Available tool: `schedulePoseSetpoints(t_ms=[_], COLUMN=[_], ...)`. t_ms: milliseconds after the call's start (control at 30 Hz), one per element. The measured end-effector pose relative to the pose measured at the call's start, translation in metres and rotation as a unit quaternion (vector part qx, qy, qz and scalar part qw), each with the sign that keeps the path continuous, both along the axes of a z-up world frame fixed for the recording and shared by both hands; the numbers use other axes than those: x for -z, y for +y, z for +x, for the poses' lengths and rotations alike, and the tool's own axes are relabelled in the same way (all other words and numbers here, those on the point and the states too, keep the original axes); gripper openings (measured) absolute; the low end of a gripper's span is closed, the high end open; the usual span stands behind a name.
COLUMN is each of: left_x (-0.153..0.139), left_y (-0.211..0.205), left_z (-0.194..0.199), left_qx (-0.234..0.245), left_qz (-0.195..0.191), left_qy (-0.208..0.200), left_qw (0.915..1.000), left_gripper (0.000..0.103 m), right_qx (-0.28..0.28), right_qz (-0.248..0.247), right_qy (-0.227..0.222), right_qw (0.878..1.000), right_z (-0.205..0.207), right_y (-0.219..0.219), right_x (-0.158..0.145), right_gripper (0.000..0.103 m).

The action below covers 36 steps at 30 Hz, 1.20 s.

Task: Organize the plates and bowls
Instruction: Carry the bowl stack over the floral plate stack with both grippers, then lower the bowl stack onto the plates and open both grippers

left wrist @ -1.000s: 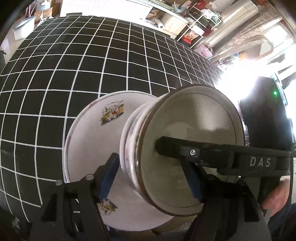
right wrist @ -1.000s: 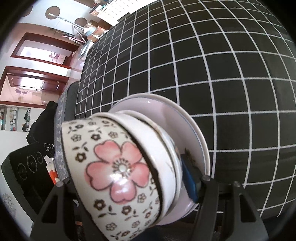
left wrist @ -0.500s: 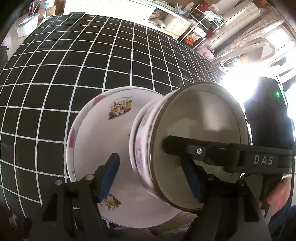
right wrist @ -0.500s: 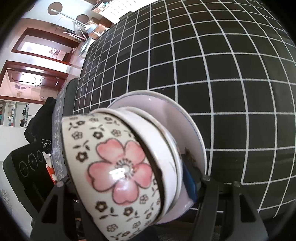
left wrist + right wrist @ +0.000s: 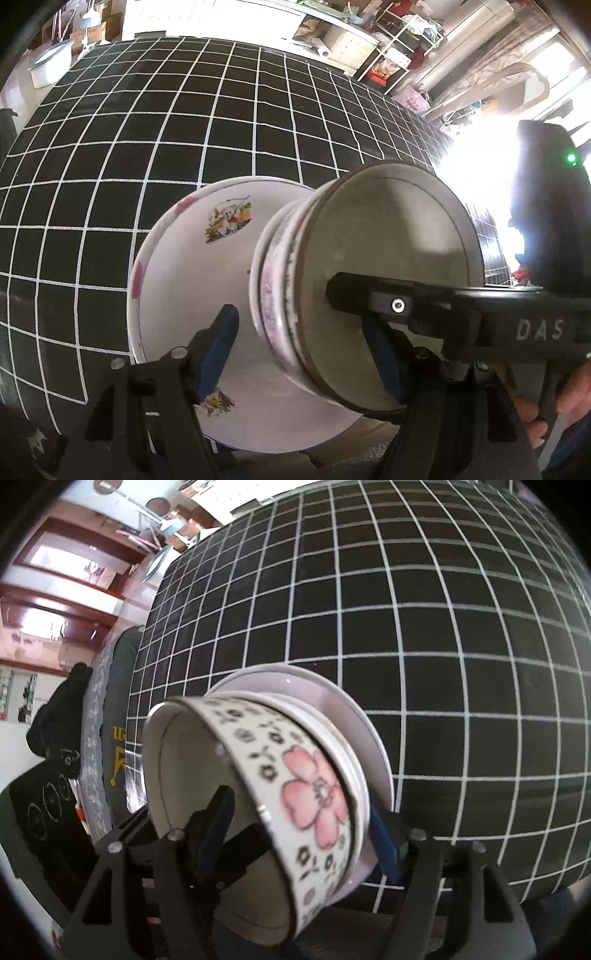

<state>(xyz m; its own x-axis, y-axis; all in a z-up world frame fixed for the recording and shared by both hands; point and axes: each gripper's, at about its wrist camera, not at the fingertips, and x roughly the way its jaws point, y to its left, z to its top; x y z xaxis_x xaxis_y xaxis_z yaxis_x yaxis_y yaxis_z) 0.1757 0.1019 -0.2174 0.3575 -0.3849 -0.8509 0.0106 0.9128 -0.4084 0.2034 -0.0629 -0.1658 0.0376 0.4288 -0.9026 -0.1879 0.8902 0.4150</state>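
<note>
Both left gripper (image 5: 300, 351) and right gripper (image 5: 300, 825) fingers (image 5: 218, 347) gape astride stacked bowls (image 5: 388, 258) on plate (image 5: 184, 291), right's just widened

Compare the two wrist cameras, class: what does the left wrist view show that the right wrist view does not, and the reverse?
Only the left wrist view: the cartoon prints on the plate, the cluttered shelves, and a person's hand.
Only the right wrist view: the pink flower on the top bowl, and the wooden doorways.
Both: stacked bowls on that plate, on the black checked cloth.
</note>
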Motion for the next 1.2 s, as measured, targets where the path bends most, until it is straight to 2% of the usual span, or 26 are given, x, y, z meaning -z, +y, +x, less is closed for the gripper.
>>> schedulePoseSetpoints(t_ms=[333, 667, 1000, 1200], left_x=[-0.01, -0.023, -0.074, -0.114], left_y=[0.0, -0.001, -0.003, -0.017], left_z=[-0.004, -0.018, -0.056, -0.09], left_qx=[-0.015, -0.033, -0.065, -0.079], left_qz=[0.02, 0.051, 0.085, 0.121], left_qy=[0.0, -0.013, -0.073, -0.131], left_qw=[0.9997, 0.9981, 0.9917, 0.9808], left_gripper=[0.067, 0.067, 0.067, 0.067], right_qx=[0.019, 0.051, 0.055, 0.046], right_qz=[0.05, 0.055, 0.059, 0.04], right_qy=[-0.012, -0.04, -0.083, -0.138], right_qw=[0.999, 0.996, 0.993, 0.989], right_z=[-0.003, -0.011, -0.042, -0.072], right_y=[-0.021, -0.046, -0.057, -0.06], right_x=[-0.007, -0.023, -0.06, -0.089], right_gripper=[0.074, 0.074, 0.074, 0.074])
